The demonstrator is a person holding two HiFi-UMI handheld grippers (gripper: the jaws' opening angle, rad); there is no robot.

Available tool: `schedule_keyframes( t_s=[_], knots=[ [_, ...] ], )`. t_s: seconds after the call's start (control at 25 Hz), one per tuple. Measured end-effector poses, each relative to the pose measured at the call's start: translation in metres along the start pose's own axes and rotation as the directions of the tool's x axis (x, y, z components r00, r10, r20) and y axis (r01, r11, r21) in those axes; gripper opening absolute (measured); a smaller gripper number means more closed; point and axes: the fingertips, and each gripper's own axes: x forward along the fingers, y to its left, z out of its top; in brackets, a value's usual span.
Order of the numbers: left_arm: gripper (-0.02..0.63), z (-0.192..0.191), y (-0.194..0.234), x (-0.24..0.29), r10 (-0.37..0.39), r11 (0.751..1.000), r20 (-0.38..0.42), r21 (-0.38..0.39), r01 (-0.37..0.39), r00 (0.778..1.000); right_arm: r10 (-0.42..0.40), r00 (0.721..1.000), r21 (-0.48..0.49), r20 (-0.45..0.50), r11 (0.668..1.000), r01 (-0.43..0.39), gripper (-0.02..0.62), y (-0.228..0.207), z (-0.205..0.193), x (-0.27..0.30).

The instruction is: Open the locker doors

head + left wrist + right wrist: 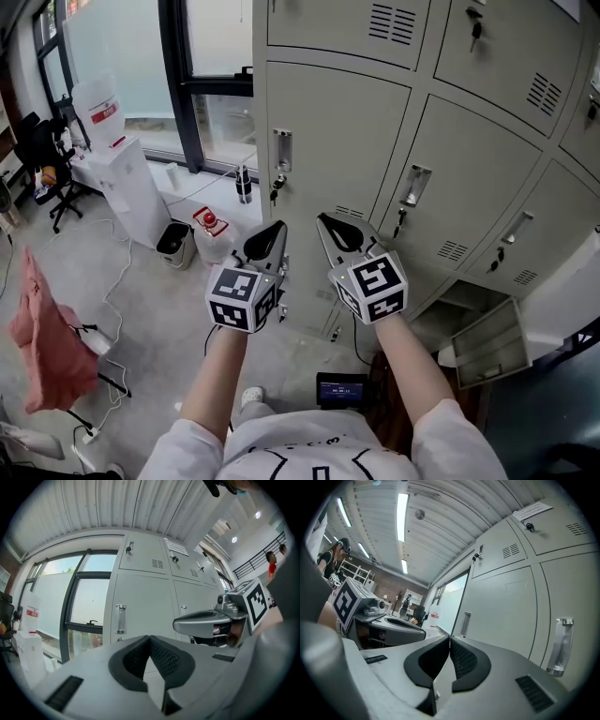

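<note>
A bank of grey lockers (pixel 337 131) fills the head view ahead of me. Its doors carry metal handles: one on the left door (pixel 282 150), one on the middle door (pixel 413 186), one further right (pixel 517 228). These doors are closed. Low at the right, one small door (pixel 487 342) hangs open. My left gripper (pixel 277 229) and right gripper (pixel 323 220) are side by side in front of the lockers, short of the doors. Both are shut with nothing between the jaws. In the left gripper view the shut jaws (pixel 150 638) face a door handle (pixel 121 619). The right gripper's jaws (pixel 450 637) are shut with a handle (pixel 562 646) to their right.
Left of the lockers is a large window with a dark frame (pixel 178 84). On the floor stand a white cabinet (pixel 131 187), a black bin (pixel 175 242) and a red-topped can (pixel 210 222). A pink cloth (pixel 47 337) and an office chair (pixel 52 178) are at far left.
</note>
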Motion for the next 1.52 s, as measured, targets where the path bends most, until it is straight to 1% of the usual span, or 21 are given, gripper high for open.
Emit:
schedule_keyframes(
  t_s=[0.08,0.16,0.24,0.36,0.52,0.68,0.84,1.0,1.08,1.32,1.52],
  knots=[
    [0.005,0.002,0.012,0.001,-0.004,1.0,0.005,0.0,0.004,1.0,-0.001,1.0,-0.005,-0.005,1.0,0.001,0.038,0.002,0.001,0.015],
    [0.005,0.003,0.026,0.002,-0.005,1.0,0.009,0.0,0.005,1.0,-0.008,1.0,0.012,-0.002,1.0,0.008,0.065,0.002,0.004,0.032],
    [0.005,0.005,0.042,0.002,-0.004,1.0,0.009,0.006,0.004,1.0,-0.019,1.0,0.051,0.006,0.999,0.018,0.09,0.002,0.006,0.05],
    [0.005,0.008,0.064,0.006,-0.014,1.0,0.005,0.019,0.014,1.0,-0.038,0.999,0.111,0.008,0.993,0.036,0.144,-0.001,0.011,0.078],
    [0.005,0.015,0.091,0.012,-0.033,0.999,0.016,0.028,0.033,0.999,-0.073,0.997,0.126,-0.003,0.989,0.073,0.167,-0.005,0.016,0.113],
    [0.006,0.017,0.111,0.019,-0.058,0.998,0.025,0.029,0.057,0.998,-0.107,0.994,0.155,-0.03,0.982,0.11,0.173,-0.01,0.016,0.142],
    [0.005,0.019,0.128,0.026,-0.083,0.996,0.04,0.021,0.083,0.996,-0.157,0.985,0.199,-0.064,0.966,0.167,0.173,-0.02,0.012,0.168],
    [0.005,0.02,0.133,0.034,-0.126,0.992,0.047,0.025,0.125,0.991,-0.236,0.967,0.219,-0.095,0.943,0.252,0.173,-0.033,0.007,0.184],
    [0.006,0.02,0.136,0.037,-0.147,0.989,0.047,0.025,0.146,0.988,-0.264,0.959,0.216,-0.106,0.935,0.281,0.173,-0.037,0.006,0.19],
    [0.006,0.02,0.153,0.04,-0.176,0.984,0.067,-0.015,0.177,0.982,-0.313,0.944,0.24,-0.106,0.913,0.329,0.173,-0.038,0.007,0.198],
    [0.006,0.018,0.16,0.039,-0.199,0.979,0.07,-0.028,0.201,0.978,-0.332,0.935,0.242,-0.125,0.904,0.353,0.173,-0.037,0.008,0.198]
  ],
)
